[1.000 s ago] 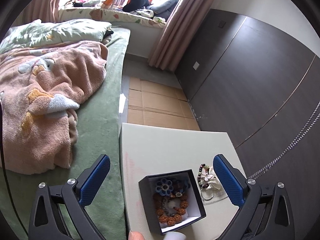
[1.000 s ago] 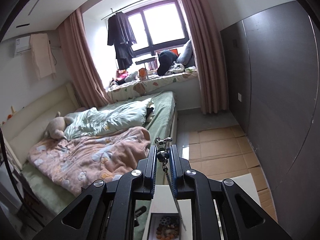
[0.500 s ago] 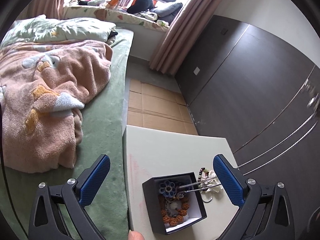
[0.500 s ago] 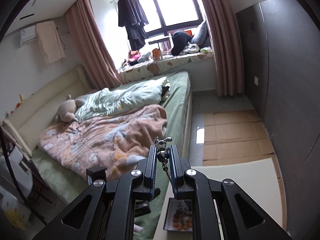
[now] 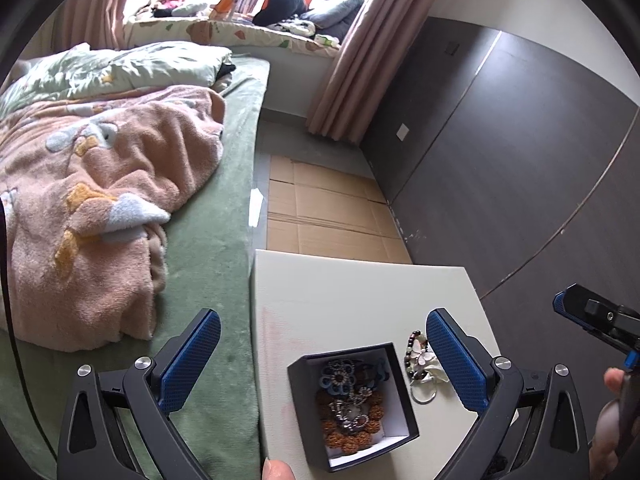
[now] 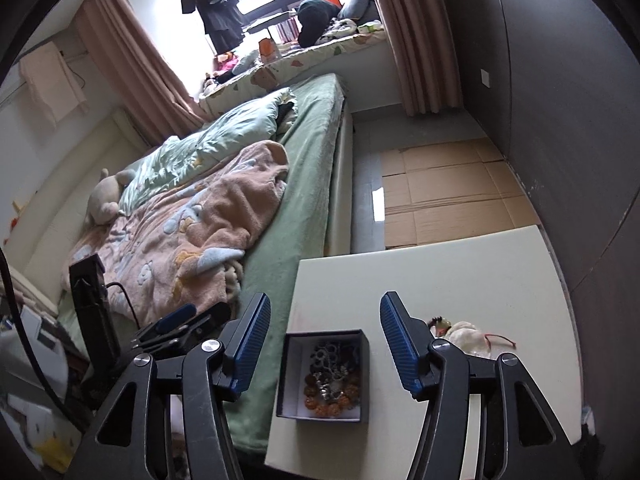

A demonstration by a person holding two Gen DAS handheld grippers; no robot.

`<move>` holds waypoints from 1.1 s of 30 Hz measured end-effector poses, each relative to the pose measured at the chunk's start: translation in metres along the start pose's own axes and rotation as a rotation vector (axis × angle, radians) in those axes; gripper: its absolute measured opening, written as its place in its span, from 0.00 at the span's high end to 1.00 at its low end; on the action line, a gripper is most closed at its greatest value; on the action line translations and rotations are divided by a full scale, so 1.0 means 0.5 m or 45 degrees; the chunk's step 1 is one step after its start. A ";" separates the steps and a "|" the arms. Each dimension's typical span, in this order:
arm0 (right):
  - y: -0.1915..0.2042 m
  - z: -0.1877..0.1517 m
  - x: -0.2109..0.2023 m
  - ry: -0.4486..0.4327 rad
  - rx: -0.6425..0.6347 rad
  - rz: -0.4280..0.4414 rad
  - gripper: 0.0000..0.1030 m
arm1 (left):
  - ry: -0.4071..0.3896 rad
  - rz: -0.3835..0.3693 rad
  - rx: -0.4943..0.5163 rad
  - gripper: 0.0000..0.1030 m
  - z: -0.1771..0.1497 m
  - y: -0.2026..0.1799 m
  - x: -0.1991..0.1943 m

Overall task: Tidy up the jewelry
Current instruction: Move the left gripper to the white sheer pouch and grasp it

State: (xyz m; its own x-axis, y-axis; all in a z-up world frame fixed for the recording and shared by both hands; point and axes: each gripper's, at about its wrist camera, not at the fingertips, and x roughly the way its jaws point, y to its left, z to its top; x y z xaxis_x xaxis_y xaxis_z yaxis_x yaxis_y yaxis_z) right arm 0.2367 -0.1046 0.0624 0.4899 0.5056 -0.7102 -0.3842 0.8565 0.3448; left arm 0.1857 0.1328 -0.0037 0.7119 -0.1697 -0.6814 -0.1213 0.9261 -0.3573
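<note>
A green bed (image 5: 208, 248) adjoins a pale desk (image 5: 352, 292). On the desk, an open black box (image 6: 324, 374) holds beaded jewelry, between the parted, empty, just-opened jaws of the right hand-held gripper (image 6: 322, 350). The left hand-held gripper (image 5: 320, 360) is wide open, empty. A bead bracelet (image 5: 418, 354) lies beside the box.

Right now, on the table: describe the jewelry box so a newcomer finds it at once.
Find the pale table beside the green bed. Near its bed-side front corner sits a small square box, dark outside and white inside, lid off. Unlike the loose bracelet lying on the tabletop beside it, it holds orange-brown beads and a metal chain.
</note>
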 end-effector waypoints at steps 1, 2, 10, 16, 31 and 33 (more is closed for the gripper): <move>-0.016 0.000 -0.002 -0.002 0.011 -0.006 0.34 | 0.008 -0.003 0.016 0.00 -0.001 -0.013 0.006; -0.030 -0.004 -0.004 -0.006 0.024 -0.010 0.23 | 0.016 -0.010 0.029 0.01 -0.002 -0.024 0.012; -0.189 -0.046 0.007 0.017 0.186 -0.044 0.05 | 0.139 -0.086 0.195 0.01 -0.032 -0.143 0.087; -0.294 -0.090 0.023 0.061 0.303 -0.085 0.00 | 0.197 -0.127 0.323 0.06 -0.060 -0.238 0.134; -0.457 -0.150 0.028 0.131 0.537 -0.030 0.00 | 0.390 -0.101 0.579 0.31 -0.155 -0.393 0.262; -0.475 -0.155 0.024 0.127 0.554 -0.021 0.00 | 0.416 -0.078 0.630 0.30 -0.173 -0.403 0.280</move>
State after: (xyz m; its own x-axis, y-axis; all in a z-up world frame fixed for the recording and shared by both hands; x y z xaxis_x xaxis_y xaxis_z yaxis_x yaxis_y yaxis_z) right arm 0.2733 -0.3099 -0.0755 0.4071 0.4970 -0.7663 -0.0013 0.8393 0.5436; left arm 0.2498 -0.1068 -0.0823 0.4481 -0.2501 -0.8583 0.3059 0.9450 -0.1157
